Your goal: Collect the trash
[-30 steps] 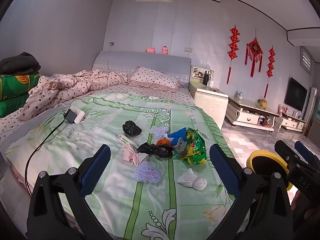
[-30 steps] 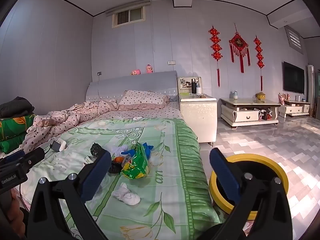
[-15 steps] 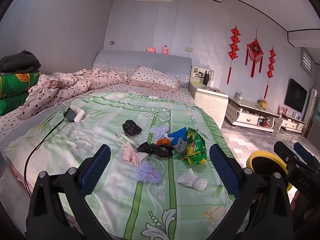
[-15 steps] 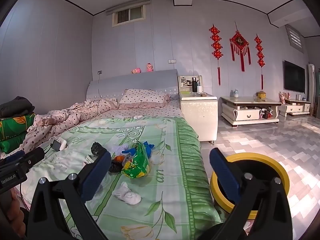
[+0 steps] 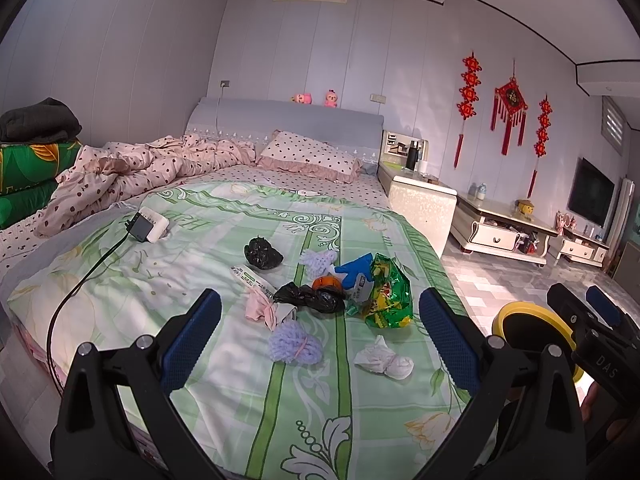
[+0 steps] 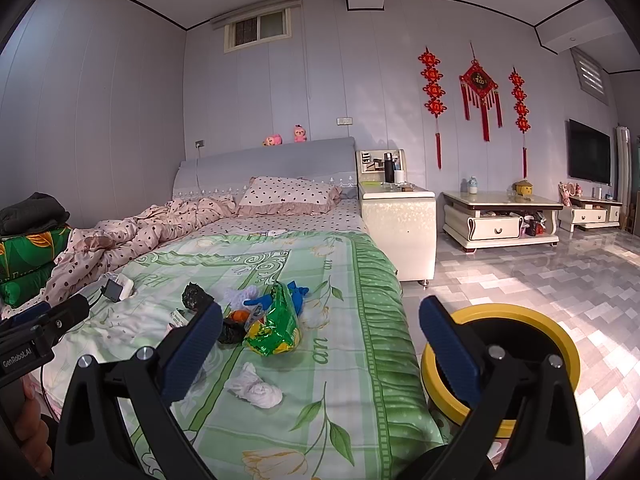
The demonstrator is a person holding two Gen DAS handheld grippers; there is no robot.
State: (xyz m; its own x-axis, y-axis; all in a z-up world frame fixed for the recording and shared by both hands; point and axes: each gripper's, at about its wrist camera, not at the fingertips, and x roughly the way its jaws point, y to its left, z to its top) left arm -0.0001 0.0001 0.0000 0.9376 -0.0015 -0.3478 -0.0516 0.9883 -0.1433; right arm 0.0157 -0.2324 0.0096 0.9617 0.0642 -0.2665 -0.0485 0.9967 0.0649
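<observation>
Both tools gape empty; only the left view shows the lilac mesh ball [image 5: 295,345], between the left tool [image 5: 320,340] fingers, near the bed's [image 5: 224,360] foot edge.

Left gripper [image 5: 320,336]: jaws spread wide, empty. Right gripper [image 6: 320,340]: jaws spread wide, empty, level alongside.

We see pale panelled walls [image 6: 120,120], a small high window [image 6: 260,29] and red knot hangings [image 6: 478,84]. A grey headboard [image 6: 272,160] backs the bed [image 6: 352,280], beside a cream nightstand [image 6: 400,224]. Sunlight patches the tiled floor [image 6: 560,276] near a low cabinet [image 6: 500,220] and wall TV [image 6: 588,152].
</observation>
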